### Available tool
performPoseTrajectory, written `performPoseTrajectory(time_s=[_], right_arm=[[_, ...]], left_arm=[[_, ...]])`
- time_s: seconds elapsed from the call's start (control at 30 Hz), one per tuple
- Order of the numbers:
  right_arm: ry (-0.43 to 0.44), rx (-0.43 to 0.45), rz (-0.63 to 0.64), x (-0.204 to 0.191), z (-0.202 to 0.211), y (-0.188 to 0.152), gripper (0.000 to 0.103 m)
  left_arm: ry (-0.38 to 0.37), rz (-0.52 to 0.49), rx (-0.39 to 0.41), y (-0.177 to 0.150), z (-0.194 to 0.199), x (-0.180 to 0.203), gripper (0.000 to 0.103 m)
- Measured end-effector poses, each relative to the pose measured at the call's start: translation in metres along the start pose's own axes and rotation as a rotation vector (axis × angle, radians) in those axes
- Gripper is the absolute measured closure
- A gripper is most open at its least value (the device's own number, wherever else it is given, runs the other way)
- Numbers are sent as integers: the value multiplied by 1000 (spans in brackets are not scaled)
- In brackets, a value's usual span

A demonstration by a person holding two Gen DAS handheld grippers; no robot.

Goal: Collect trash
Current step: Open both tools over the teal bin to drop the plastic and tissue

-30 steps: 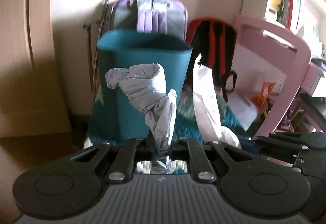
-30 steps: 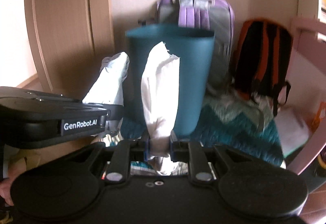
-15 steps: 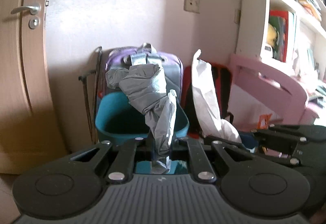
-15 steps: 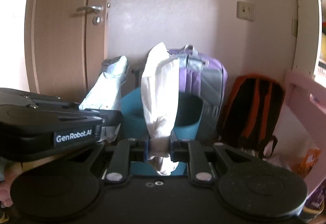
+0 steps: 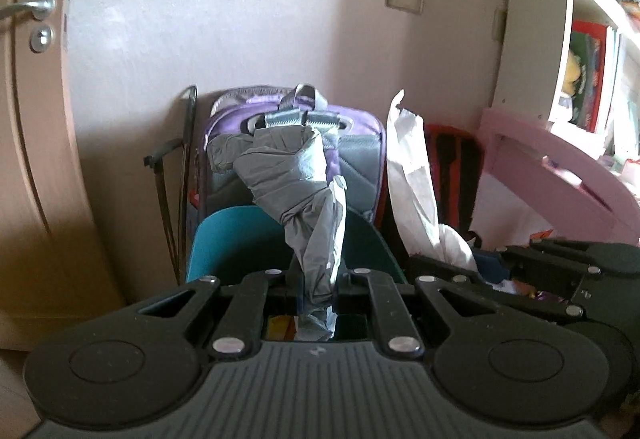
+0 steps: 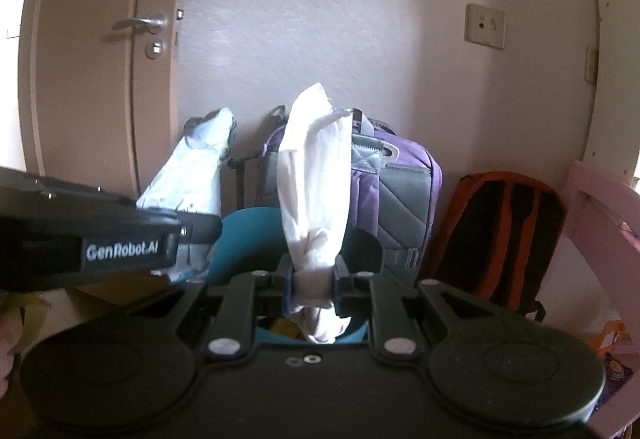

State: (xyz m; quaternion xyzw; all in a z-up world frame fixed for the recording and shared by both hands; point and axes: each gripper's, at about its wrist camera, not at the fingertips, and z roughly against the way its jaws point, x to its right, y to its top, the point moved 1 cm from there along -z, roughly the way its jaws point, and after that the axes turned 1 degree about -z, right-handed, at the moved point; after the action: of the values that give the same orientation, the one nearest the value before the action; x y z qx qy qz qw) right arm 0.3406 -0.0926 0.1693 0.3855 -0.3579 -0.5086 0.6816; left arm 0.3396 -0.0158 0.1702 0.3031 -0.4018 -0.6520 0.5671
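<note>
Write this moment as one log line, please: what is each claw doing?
left gripper: shut on grey crumpled bag | right gripper: shut on white crumpled paper | both above teal bin | stage: not yet dropped

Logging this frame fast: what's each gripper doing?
Left gripper: shut on the grey bag.
Right gripper: shut on the white paper.

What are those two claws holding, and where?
Left gripper pinches a gray wad near its lower end; right gripper a white wad likewise.
</note>
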Motion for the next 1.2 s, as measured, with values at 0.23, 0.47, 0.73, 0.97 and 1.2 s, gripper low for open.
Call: performPoseTrajectory(time_s=[0.23, 0.47, 0.73, 0.97, 1.2], right_arm=[[27, -91, 2, 10, -60, -2, 85], [47, -199, 7, 13, -100, -17, 83], [64, -257, 43, 10, -116, -29, 75], [53, -255, 58, 12, -115, -33, 64], [58, -222, 17, 20, -91, -28, 56]], left_arm=[[1, 10, -120, -1, -63, -12, 92], [4, 37, -233, -12, -110, -22, 92], [-6, 15, -307, -26, -135, -21, 87], [1, 33, -309, -27, -137, -28, 72], [-14, 55, -265, -23, -108, -26, 56]])
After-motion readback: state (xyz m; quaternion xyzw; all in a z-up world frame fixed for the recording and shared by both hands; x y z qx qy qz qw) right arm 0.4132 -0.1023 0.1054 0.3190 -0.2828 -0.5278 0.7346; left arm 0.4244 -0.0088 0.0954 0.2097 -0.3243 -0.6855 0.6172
